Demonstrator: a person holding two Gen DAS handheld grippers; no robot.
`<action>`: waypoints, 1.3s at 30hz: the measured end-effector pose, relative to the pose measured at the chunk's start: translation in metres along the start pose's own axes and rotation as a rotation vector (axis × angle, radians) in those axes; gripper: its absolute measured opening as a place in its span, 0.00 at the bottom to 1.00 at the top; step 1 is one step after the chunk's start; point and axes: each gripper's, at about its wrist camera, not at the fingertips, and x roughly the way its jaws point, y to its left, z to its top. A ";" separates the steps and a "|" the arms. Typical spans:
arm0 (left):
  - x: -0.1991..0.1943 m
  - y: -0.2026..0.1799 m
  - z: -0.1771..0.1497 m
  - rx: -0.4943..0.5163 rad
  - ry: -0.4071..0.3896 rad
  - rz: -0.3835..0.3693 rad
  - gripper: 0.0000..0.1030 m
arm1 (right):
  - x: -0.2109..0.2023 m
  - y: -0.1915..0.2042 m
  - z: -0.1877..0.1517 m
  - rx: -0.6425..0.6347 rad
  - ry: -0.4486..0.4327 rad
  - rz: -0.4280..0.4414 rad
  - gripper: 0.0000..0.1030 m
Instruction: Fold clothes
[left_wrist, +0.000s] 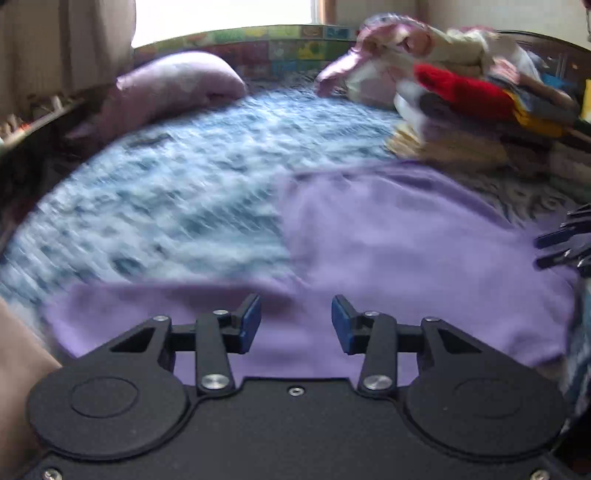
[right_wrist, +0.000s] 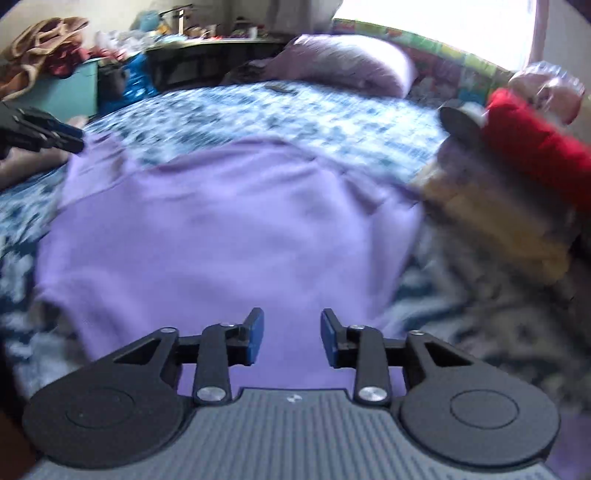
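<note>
A lilac garment (left_wrist: 406, 251) lies spread flat on the blue-and-white patterned bed cover (left_wrist: 166, 199). My left gripper (left_wrist: 296, 322) hovers over the garment's near edge with its blue pads apart and nothing between them. In the right wrist view the same lilac garment (right_wrist: 229, 229) fills the middle, and my right gripper (right_wrist: 292, 336) stands open above its near edge, holding nothing. The right gripper's tips show at the right rim of the left wrist view, the left gripper's tips at the left rim of the right wrist view. Both views are blurred.
A stack of folded clothes (left_wrist: 472, 110) with a red piece on top (right_wrist: 535, 155) sits at the bed's far right. A lilac pillow (left_wrist: 177, 85) lies by the colourful headboard (left_wrist: 280, 48). Cluttered shelves and a teal box (right_wrist: 62, 92) stand beyond the bed.
</note>
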 end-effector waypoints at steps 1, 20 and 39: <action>0.014 -0.012 -0.014 0.007 0.047 0.009 0.41 | 0.008 0.005 -0.009 0.006 0.037 0.009 0.45; 0.043 0.010 0.010 -0.247 0.038 0.093 0.47 | -0.032 -0.038 -0.084 0.329 0.021 -0.209 0.52; 0.018 -0.210 -0.035 0.122 -0.045 -0.171 0.54 | -0.104 -0.134 -0.199 1.063 -0.295 -0.339 0.63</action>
